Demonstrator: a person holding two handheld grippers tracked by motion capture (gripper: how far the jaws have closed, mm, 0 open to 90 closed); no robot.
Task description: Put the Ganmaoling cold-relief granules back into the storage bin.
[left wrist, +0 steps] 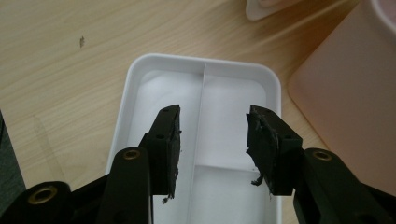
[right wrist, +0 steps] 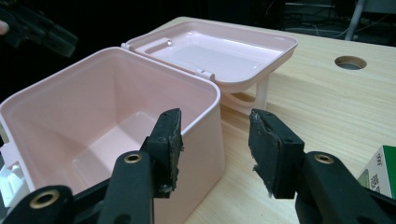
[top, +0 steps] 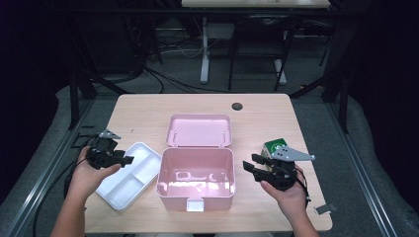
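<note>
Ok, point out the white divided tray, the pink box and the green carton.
white divided tray (left wrist: pixel 205 84), left gripper view, centre divider.
pink box (top: pixel 195 170), high view, inner floor.
green carton (top: pixel 273 146), high view, top face.

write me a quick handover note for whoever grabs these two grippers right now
Left gripper: open, nothing between its jaws, hovering over the white divided tray, which sits on the table left of the pink box.
Right gripper: open and empty, at the right side of the pink box.
Pink box: lid flipped back, inside looks empty.
Green carton: stands on the table right of the box, behind the right gripper.
Done: box opened, tray out on the table.
Left: probably loading the box or putting the tray back; nothing is gripped yet.
</note>
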